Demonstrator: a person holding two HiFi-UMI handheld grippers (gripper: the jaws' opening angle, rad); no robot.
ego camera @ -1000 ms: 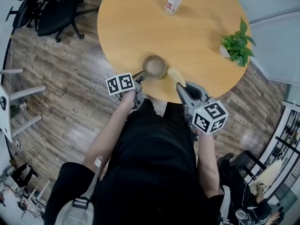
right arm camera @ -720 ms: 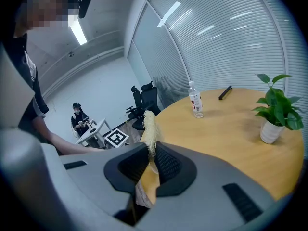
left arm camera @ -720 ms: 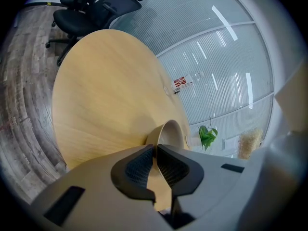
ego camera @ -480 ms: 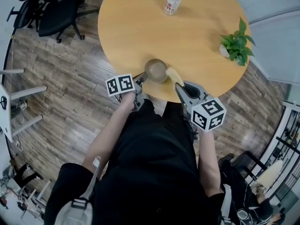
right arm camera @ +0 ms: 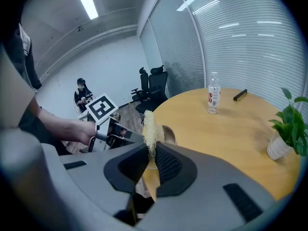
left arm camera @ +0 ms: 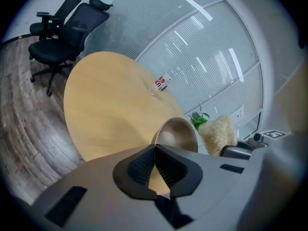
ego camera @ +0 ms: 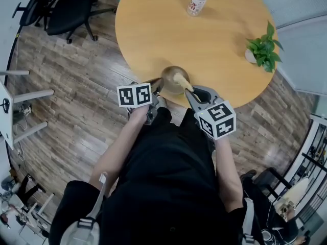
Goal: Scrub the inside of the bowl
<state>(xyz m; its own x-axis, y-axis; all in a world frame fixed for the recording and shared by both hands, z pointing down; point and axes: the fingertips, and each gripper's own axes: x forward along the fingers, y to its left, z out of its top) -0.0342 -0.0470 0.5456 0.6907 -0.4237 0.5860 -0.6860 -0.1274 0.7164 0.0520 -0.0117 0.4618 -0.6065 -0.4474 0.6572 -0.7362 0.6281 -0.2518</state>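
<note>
Two-handed, pinching the thin rim of the tilted bowl (left arm camera: 179, 134) between the just-closing jaws of the left gripper (left arm camera: 154, 149), judging it light, stiff and slippery, while clamping the soft fibrous scrubber (right arm camera: 150, 126) upright in the right gripper (right arm camera: 150, 153), just short of that bowl.

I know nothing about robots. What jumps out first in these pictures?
A person faces a round wooden table, a gripper in each hand. At its near edge the left gripper pinches the rim of a brownish bowl, while the right gripper holds a straw-coloured scrub pad close to it. Farther off stand a water bottle and a potted plant.
</note>
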